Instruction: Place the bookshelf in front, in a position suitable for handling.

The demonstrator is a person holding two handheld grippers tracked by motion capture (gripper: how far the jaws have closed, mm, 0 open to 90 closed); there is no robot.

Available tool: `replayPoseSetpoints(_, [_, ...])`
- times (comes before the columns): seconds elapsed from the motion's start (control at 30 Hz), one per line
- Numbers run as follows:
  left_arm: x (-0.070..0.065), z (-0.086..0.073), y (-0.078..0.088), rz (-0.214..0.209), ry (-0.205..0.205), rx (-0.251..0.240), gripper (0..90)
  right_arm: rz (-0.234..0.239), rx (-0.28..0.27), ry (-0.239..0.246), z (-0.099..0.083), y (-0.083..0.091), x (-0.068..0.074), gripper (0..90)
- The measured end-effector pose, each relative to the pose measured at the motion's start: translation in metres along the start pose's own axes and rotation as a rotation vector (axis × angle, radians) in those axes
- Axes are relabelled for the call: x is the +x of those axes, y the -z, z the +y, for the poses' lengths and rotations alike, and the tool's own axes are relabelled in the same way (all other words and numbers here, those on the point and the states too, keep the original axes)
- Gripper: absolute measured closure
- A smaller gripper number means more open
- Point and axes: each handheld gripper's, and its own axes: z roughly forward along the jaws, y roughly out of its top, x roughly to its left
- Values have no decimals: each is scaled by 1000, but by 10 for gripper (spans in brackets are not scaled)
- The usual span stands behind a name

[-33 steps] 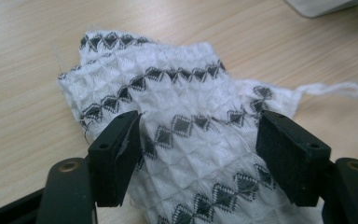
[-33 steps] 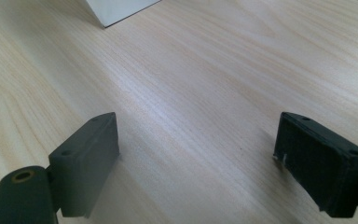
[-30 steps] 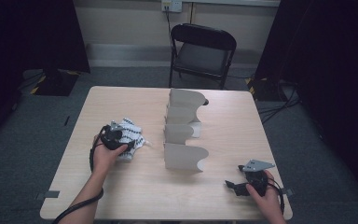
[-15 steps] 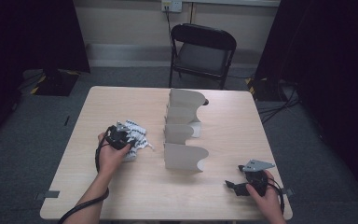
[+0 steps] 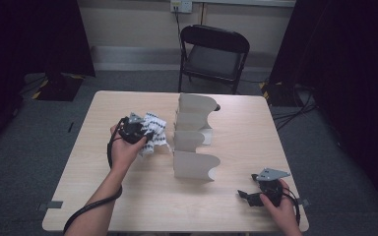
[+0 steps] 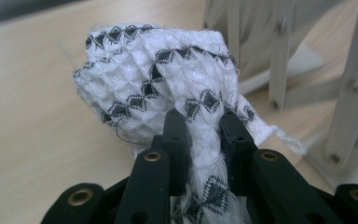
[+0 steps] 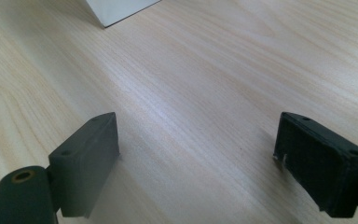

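left gripper [image 6: 204, 128] pinching a cloth [image 6: 168, 88] beside the rack [image 5: 193, 135]

the left jaws have just been closing and now squeeze a fold of the white cloth with black diamonds. the cloth hangs bunched up, just left of the rack, above the table [image 5: 103, 196]. the right gripper [image 7: 198, 161] rests low on the table, near the rack's front right, jaws wide apart with nothing between them.

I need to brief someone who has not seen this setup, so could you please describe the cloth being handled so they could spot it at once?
Start at the light wooden table and find the row of white curved dividers along its middle. Just left of that row, the left gripper pinches a crumpled cloth. It is the one soft thing there: white waffle weave with black diamond patterns.
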Motion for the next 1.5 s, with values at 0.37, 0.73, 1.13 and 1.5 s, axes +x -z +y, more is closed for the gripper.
replayPoseSetpoints(0.37, [-13,74,-2,35,-66,-93,736,-1,0,1,0,0,0,128])
replayPoseSetpoints(0.73, [-30,88,-34,28,-121,-60,740,-1,0,2,0,0,0,128])
replayPoseSetpoints(1.13, [-28,74,-45,12,-80,-29,745,-1,0,1,0,0,0,128])
replayPoseSetpoints(1.5, [-26,73,-41,12,-41,-43,749,-1,0,2,0,0,0,128])
